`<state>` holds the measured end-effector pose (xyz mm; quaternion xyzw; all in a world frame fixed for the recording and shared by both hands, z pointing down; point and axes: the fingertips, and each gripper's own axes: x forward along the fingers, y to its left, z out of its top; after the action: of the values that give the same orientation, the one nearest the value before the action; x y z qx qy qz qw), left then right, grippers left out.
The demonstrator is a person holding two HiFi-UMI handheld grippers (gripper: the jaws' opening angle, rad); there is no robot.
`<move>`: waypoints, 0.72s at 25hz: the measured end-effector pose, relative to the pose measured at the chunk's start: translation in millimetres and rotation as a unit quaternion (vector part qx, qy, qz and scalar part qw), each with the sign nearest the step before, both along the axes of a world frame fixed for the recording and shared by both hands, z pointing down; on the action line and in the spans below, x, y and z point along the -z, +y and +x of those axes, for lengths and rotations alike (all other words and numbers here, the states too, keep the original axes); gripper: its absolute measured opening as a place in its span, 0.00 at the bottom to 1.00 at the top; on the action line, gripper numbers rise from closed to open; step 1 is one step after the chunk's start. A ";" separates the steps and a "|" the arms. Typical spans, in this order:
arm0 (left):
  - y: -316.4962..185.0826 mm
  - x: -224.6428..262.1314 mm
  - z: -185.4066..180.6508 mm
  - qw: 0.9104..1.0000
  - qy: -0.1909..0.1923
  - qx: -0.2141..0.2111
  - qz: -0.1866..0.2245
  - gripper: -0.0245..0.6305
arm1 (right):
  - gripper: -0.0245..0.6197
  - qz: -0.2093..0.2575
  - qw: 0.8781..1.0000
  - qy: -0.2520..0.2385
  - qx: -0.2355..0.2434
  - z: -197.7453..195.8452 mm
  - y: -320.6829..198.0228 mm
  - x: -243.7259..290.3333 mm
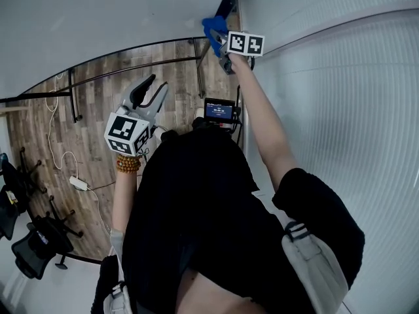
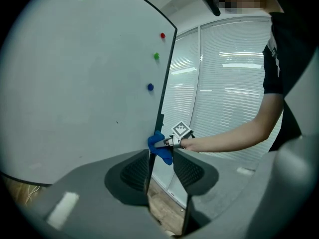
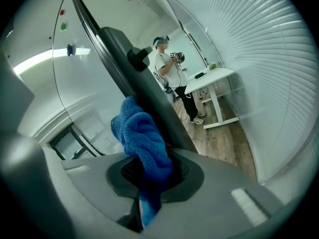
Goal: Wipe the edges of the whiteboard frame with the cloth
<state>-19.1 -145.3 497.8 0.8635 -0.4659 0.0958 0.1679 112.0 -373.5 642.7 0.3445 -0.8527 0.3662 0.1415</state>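
Observation:
The whiteboard (image 2: pixel 75 83) stands upright, and its dark frame edge (image 2: pixel 167 68) runs down its right side. A blue cloth (image 3: pixel 144 143) is bunched between the jaws of my right gripper (image 3: pixel 149 178), which is shut on it. The cloth presses against the dark frame (image 3: pixel 129 78). In the head view the cloth (image 1: pixel 213 26) sits on the frame (image 1: pixel 226 4) just beyond the right gripper (image 1: pixel 222 44). My left gripper (image 1: pixel 149 91) hangs apart over the floor, open and empty. From the left gripper view (image 2: pixel 168 180) I see the cloth (image 2: pixel 160 149) and right gripper (image 2: pixel 164 143) at the frame.
Red (image 2: pixel 162 35), green (image 2: pixel 156 56) and blue (image 2: pixel 150 86) magnets sit on the board. White window blinds (image 1: pixel 353 110) lie to the right. Another person (image 3: pixel 169 68) stands by a white desk (image 3: pixel 214 76). Office chairs (image 1: pixel 39 241) and cables lie on the wooden floor.

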 end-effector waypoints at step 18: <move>21.7 -9.1 -18.9 0.998 -0.017 0.062 -0.016 0.42 | 0.14 -0.104 0.994 0.037 0.006 12.1 1.5 -97.4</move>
<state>-38.0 -123.6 506.9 0.8284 -0.5198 0.1072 0.1791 124.1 -372.0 740.0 0.3360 -0.8063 0.4392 0.2100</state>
